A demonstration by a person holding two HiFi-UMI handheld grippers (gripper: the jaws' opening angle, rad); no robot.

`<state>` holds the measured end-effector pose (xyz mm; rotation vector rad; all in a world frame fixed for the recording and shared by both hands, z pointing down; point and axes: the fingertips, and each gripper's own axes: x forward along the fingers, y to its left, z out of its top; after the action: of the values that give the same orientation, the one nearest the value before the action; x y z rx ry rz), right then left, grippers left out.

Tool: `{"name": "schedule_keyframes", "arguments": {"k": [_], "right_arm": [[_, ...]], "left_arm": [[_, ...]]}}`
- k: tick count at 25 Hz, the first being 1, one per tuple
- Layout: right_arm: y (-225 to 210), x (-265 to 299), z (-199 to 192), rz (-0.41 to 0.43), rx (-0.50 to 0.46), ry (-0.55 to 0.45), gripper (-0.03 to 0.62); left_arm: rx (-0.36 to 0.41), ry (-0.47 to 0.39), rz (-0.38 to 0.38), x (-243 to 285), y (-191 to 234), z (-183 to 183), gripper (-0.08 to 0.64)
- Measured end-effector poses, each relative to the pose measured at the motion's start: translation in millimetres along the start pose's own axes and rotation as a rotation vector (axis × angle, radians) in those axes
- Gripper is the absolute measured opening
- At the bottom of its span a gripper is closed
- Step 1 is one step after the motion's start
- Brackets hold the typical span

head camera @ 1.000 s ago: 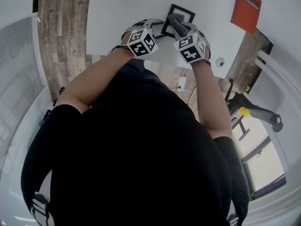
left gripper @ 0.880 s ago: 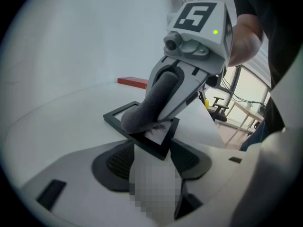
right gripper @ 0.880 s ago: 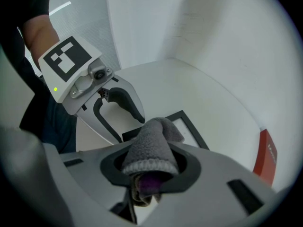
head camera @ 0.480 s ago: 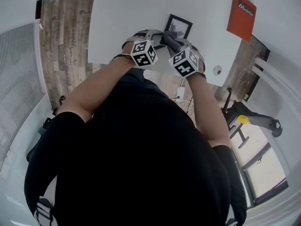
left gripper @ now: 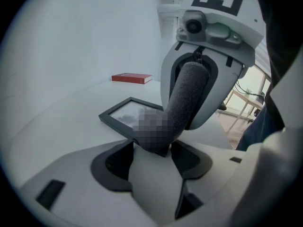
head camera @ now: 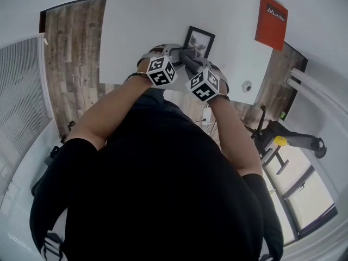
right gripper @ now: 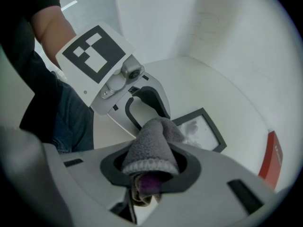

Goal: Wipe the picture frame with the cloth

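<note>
A black picture frame [head camera: 199, 41] lies flat on the white table [head camera: 136, 31]. My right gripper [right gripper: 150, 169] is shut on a bunched grey cloth [right gripper: 152, 148], which it holds just short of the frame's [right gripper: 204, 129] near edge. In the left gripper view the cloth [left gripper: 187, 98] hangs down from the right gripper, and its lower end sits between the wide-open jaws of my left gripper [left gripper: 151, 146], whose pads stand clear of it. The frame [left gripper: 124, 115] lies just beyond those jaws. In the head view both grippers meet at the cloth [head camera: 188, 56].
A red book [head camera: 271, 15] lies at the table's far right corner, also visible as a red book [left gripper: 131, 78] behind the frame. The table's near edge is right under my hands. Wooden floor and an exercise machine [head camera: 293, 137] are to the right.
The right gripper has drawn the cloth off the frame towards the table's near edge. The two grippers now sit closer together, just short of the frame.
</note>
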<state>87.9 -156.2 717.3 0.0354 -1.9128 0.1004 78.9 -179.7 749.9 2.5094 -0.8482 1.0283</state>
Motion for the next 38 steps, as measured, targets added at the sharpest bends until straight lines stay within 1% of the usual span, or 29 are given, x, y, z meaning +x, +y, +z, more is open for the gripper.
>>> {"name": "schedule_keyframes", "arguments": {"k": [17, 23, 27, 32, 35, 38], "right_arm": [[3.0, -5.0, -1.7, 0.011, 0.046, 0.005, 0.100], [-7.3, -22.6, 2.5, 0.013, 0.059, -0.018, 0.100], [-34.7, -39.4, 8.4, -0.037, 0.069, -0.039, 0.100], [-81.4, -52.3, 14.7, -0.129, 0.093, -0.056, 0.100], [-106.2, -53.0, 13.0, -0.178, 0.098, -0.041, 0.100], [-123.2, -48.2, 8.2, -0.218, 0.071, -0.007, 0.100]], "left_arm": [[0.018, -0.007, 0.007, 1.5, -1.4, 3.1, 0.259], [0.030, -0.012, 0.007, 0.7, -2.6, 4.9, 0.256], [0.031, -0.013, 0.008, 0.5, -3.0, 4.7, 0.255], [0.033, -0.014, 0.009, 0.1, -2.5, 3.7, 0.255], [0.034, -0.016, 0.010, 0.7, -2.2, 4.4, 0.255], [0.039, -0.020, 0.012, 0.0, -2.7, 5.0, 0.255]]}}
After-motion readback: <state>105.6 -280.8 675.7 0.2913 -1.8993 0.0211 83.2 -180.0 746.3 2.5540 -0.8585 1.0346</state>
